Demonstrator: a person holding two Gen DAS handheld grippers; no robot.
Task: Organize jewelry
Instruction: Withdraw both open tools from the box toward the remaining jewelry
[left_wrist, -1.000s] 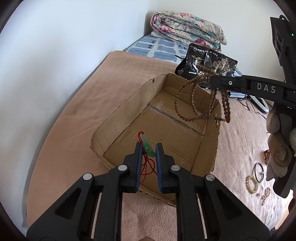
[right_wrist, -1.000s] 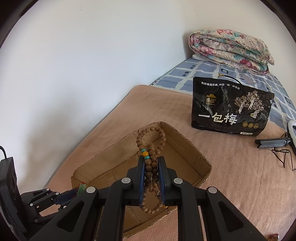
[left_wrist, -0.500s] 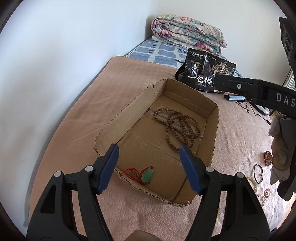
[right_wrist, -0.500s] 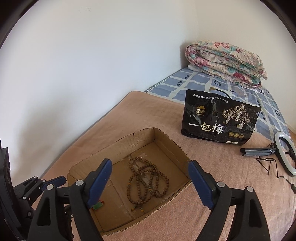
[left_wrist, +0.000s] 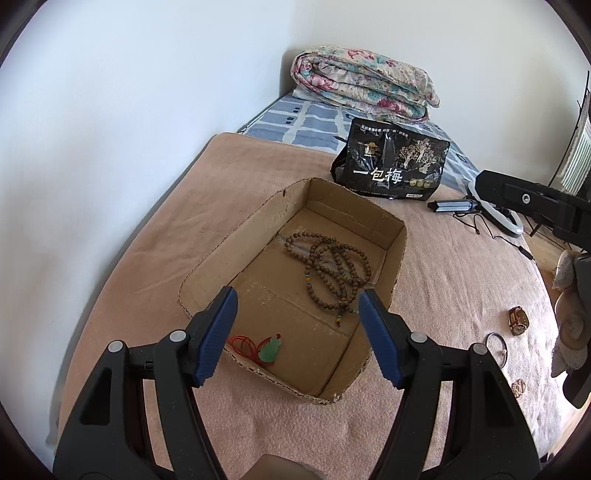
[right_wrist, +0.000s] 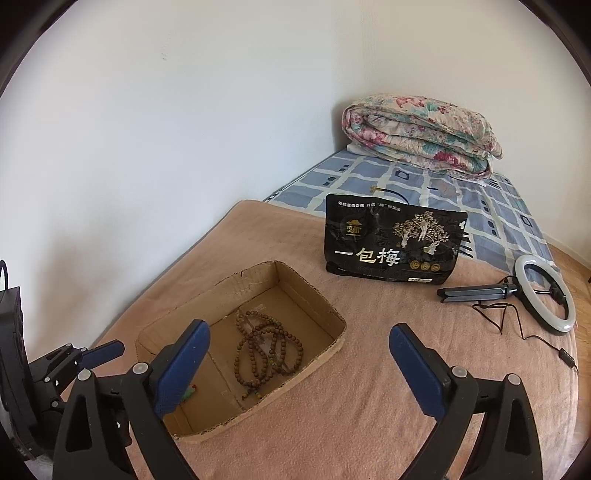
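The left gripper (left_wrist: 297, 332) hangs above the near end of the cardboard box (left_wrist: 236, 254), its blue-padded jaws spread wide and touching nothing. Below and between them, in the box's near corner, lies the green pendant on a red cord (left_wrist: 271, 349). Further along the box floor, toward its far end, the wooden bead necklace (left_wrist: 330, 271) sits in loose overlapping loops, its length running roughly along the box's long axis.

To the right of the box, out on the pink blanket (left_wrist: 461, 277), pieces are not yet stowed: a thin dark bangle (left_wrist: 496, 341), a small brown watch-like piece (left_wrist: 517, 319) just beyond it, and a pale beaded bracelet (left_wrist: 519, 387) near the frame's edge. These lie well to the right of the left gripper's jaws and on the side where the right gripper's body shows, so the right hand is probably the nearer one for the next pick. The bangle lies flat, so a grasp would likely need one finger inside the ring and one outside.

The right gripper (right_wrist: 299, 363) is likewise empty, jaws wide apart, held above the blanket beside the box's right wall. None of the loose pieces appear in its view; it faces the black snack bag (right_wrist: 393, 243) and ring light (right_wrist: 546, 295).
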